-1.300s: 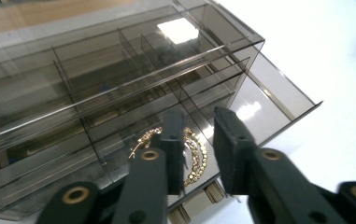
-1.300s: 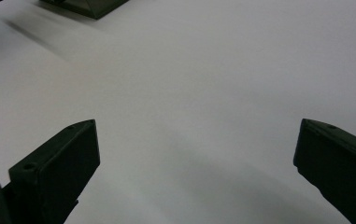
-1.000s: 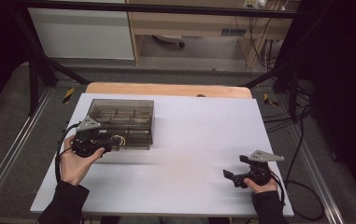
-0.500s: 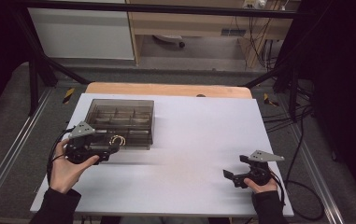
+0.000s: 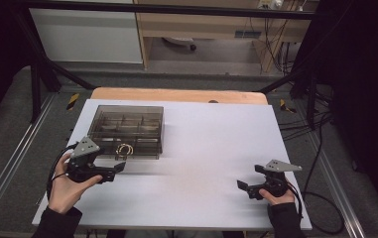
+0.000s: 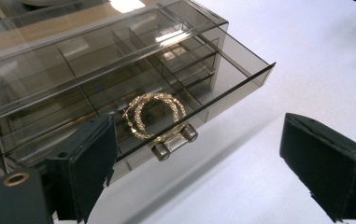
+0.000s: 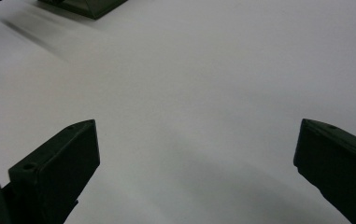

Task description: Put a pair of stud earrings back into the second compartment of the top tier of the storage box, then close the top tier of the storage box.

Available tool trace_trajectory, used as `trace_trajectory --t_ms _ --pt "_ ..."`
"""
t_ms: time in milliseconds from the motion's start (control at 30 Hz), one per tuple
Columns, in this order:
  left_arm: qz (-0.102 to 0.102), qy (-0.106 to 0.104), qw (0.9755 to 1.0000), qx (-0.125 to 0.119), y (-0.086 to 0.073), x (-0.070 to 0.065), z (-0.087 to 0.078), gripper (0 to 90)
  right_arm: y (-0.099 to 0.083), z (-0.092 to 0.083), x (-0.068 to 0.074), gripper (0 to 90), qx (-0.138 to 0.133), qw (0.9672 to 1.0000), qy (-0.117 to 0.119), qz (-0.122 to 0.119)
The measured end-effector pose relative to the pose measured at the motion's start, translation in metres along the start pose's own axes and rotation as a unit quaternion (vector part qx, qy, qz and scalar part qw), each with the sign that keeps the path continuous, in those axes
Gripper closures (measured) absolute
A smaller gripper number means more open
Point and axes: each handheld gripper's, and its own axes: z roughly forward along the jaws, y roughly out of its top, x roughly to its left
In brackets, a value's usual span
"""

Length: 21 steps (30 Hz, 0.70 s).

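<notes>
A smoked clear box (image 5: 127,126) with several compartments stands at the table's left. Its bottom drawer (image 6: 231,70) sticks out a little and holds gold hoop earrings (image 6: 156,113) (image 5: 124,148), just behind a small metal knob (image 6: 173,142). My left gripper (image 5: 113,171) (image 6: 208,172) hovers a short way in front of the drawer, pointing at the knob. Its jaws have just been opening and now stand wide, with nothing pressed between the pads (image 6: 91,163). My right gripper (image 5: 246,189) (image 7: 194,172) rests open near the front right edge over bare table.
The white table top (image 5: 201,148) stretches between the two hands. A wooden strip (image 5: 176,94) borders its far edge. Metal rails and cables (image 5: 320,163) run beside the table on the floor. A corner of the box (image 7: 87,5) shows far off in the right gripper view.
The left hand has drawn back from the box front, toward the near left, and its jaws have spread apart. The right hand has kept still.
</notes>
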Motion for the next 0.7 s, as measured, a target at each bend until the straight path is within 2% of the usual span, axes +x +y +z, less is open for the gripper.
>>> trace_trajectory --t_ms 700 --pt "-0.002 -0.009 0.9999 0.012 -0.026 0.001 0.000 7.7 0.000 0.000 0.000 0.9 0.000 1.0000 0.000 0.000"
